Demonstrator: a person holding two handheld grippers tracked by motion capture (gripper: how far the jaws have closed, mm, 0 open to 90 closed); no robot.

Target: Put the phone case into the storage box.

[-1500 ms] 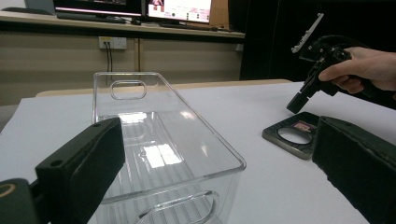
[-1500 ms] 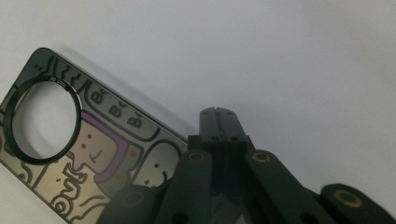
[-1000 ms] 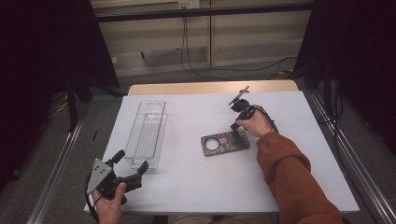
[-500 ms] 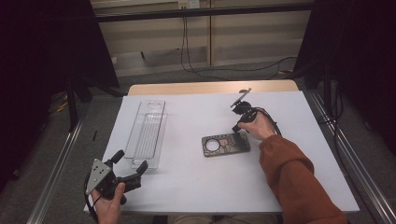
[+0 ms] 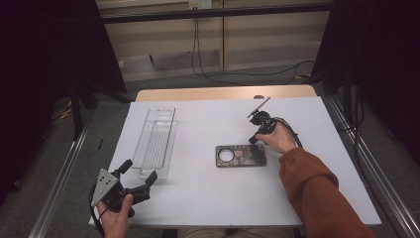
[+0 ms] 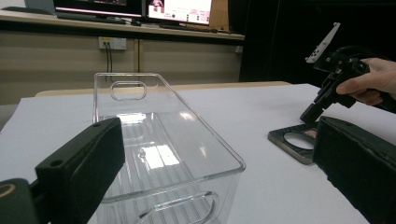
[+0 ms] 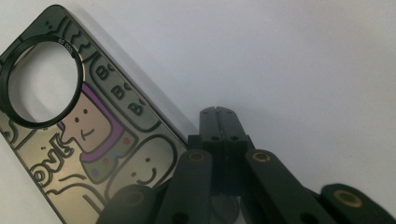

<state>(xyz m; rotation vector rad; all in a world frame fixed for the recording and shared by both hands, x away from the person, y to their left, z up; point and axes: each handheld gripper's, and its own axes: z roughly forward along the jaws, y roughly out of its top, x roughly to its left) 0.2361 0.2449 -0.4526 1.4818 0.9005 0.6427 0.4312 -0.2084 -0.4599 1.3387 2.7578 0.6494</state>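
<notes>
Dark phone case (image 7: 79, 140), round cutout, cartoon faces; right tool (image 7: 219, 122) pressed together beside it.

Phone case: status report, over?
Right gripper shut, tips at phone case edge. Left gripper open, near clear bin. Nothing in the way.

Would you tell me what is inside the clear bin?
Nothing shows inside the clear bin: its ribbed floor is bare, seen through the walls and from above. The left gripper covers its near corner.

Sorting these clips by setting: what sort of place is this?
Probably a lab or recording room: dark curtains flank a white-topped table, monitors line a wall shelf, cables hang below.
</notes>
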